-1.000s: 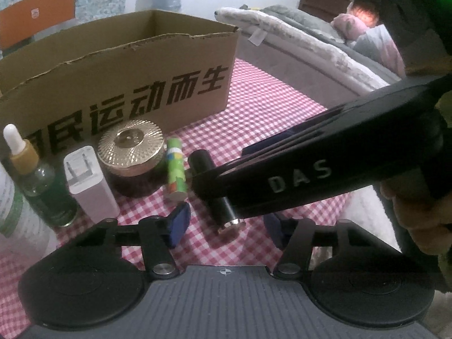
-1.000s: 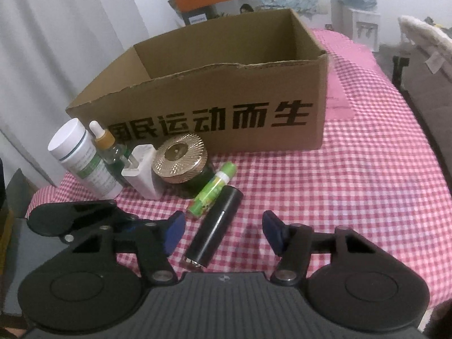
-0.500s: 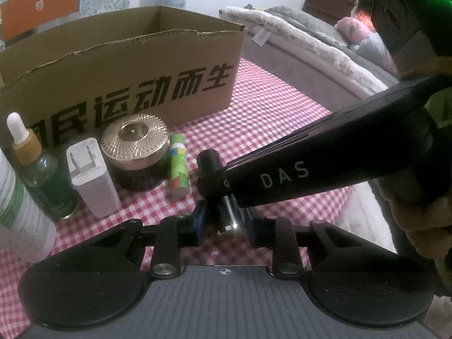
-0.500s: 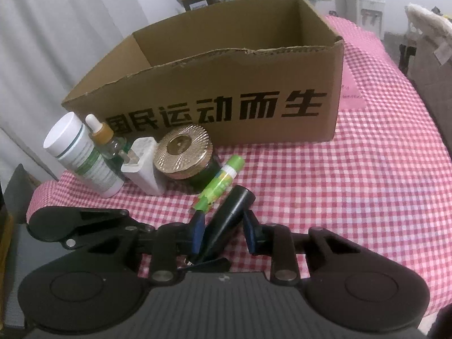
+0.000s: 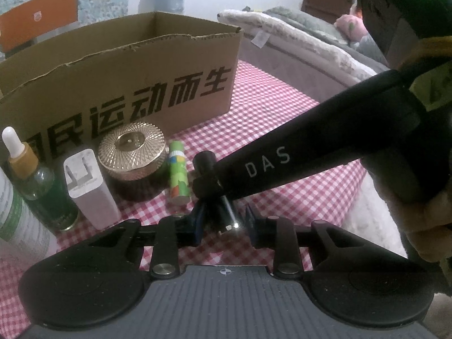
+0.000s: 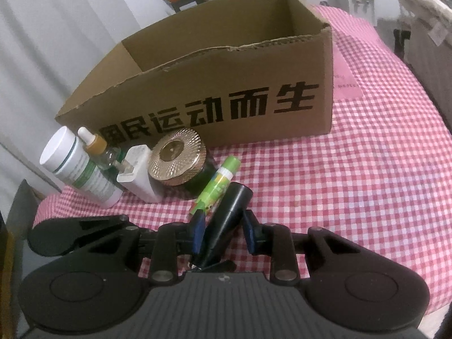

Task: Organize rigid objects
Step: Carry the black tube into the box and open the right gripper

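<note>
Desk (image 6: 353, 169): the red-checked cloth runs ahead of both claws and to the right of them, and everything stands on it.
Cardboard box (image 6: 226, 84): it sits open-topped straight ahead of the claws, beyond the row of small items. This looks like where your tube should go.
Right claw (image 6: 223, 226): its jaws have just been closing, and the blue pads now pinch the black tube (image 6: 234, 200) at mid-length.
Left claw (image 5: 223, 220): its jaws have also just been closing. They now grip the same tube at its near, metal-tipped end, which sits between the pads.
Step in hand: you have a two-claw grasp on the tube and have not lifted it.
Next move: one claw should probably let go. Then raise the tube above the box's front wall, carry it forward and release it inside.
Green stick (image 6: 217, 186): it lies just left of the tube and seems to touch it, so lift straight up or you may roll it.
Gold-lidded jar (image 6: 176, 158): it stands ahead-left of the claws, just beyond the stick.
Left wrist view only: you see the right claw's body crossing the frame, the hand (image 5: 418, 226) holding it, and the tube's shiny end. The box's floor is hidden.
Right wrist view only: you see the tube's far end pointing toward the box and the bare inner walls of the box. The left claw's fingertips peek out beneath the right claw.
</note>
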A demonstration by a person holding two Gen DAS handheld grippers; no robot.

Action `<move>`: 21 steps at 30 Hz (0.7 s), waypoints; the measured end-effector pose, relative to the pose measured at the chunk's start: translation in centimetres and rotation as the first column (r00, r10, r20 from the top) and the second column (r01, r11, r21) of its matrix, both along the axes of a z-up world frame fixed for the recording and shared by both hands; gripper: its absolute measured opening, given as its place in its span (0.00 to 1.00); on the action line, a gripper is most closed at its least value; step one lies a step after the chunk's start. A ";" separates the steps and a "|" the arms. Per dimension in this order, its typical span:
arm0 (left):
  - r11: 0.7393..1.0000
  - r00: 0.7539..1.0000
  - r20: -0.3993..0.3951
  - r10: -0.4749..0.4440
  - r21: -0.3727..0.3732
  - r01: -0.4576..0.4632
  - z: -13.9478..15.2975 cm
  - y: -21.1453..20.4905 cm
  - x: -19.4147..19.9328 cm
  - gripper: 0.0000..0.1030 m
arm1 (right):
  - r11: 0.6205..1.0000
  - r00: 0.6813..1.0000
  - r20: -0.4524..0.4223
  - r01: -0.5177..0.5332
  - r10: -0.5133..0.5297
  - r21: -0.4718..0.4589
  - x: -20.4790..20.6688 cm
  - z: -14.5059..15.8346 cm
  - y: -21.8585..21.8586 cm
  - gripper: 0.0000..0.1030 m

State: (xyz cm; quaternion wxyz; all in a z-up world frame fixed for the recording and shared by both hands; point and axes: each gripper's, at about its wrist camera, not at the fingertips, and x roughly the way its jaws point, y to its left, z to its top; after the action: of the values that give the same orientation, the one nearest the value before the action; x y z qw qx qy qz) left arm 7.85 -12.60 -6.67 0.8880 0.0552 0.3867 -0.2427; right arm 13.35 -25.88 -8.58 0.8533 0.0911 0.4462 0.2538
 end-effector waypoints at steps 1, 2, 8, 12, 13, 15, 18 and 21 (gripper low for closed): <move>1.000 1.000 0.001 0.001 -0.003 -0.001 0.0 0.1 -0.1 0.28 | 1.000 1.000 -0.002 0.004 -0.004 0.005 -0.1 0.0 -0.1 0.30; 1.000 1.000 0.004 0.001 -0.003 -0.001 0.1 0.1 -0.3 0.28 | 1.000 1.000 -0.002 0.005 -0.005 0.006 -0.2 0.0 -0.1 0.30; 1.000 0.998 0.069 -0.004 0.004 0.004 1.7 0.3 -2.0 0.27 | 0.999 1.000 0.014 0.021 -0.021 0.032 -1.5 1.0 -0.6 0.29; 1.000 0.990 0.141 -0.005 0.012 0.003 3.5 0.4 -3.4 0.26 | 0.998 0.998 0.063 0.027 -0.030 0.050 -2.8 2.8 -1.0 0.29; 1.000 0.987 0.161 -0.004 0.014 0.002 4.0 0.5 -3.7 0.26 | 0.998 0.997 0.076 0.027 -0.031 0.054 -3.0 3.2 -1.0 0.29; 1.000 0.980 0.201 -0.001 0.021 -0.003 5.0 0.6 -4.4 0.26 | 0.997 0.994 0.105 0.027 -0.034 0.066 -3.6 4.2 -1.1 0.29; 1.000 0.965 0.262 0.010 0.025 -0.018 6.6 0.8 -4.7 0.26 | 0.996 0.988 0.150 0.018 -0.031 0.087 -4.1 6.0 -1.1 0.29; 0.999 0.948 0.318 0.032 0.022 -0.041 8.6 1.4 -4.5 0.26 | 0.995 0.977 0.211 -0.003 -0.018 0.099 -4.4 8.1 -0.8 0.29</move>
State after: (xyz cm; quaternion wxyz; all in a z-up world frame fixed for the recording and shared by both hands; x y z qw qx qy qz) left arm 3.34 -11.19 1.88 0.9420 0.0990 0.2434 -0.2087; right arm 9.00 -26.72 -0.53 0.8914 0.1073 0.3392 0.2808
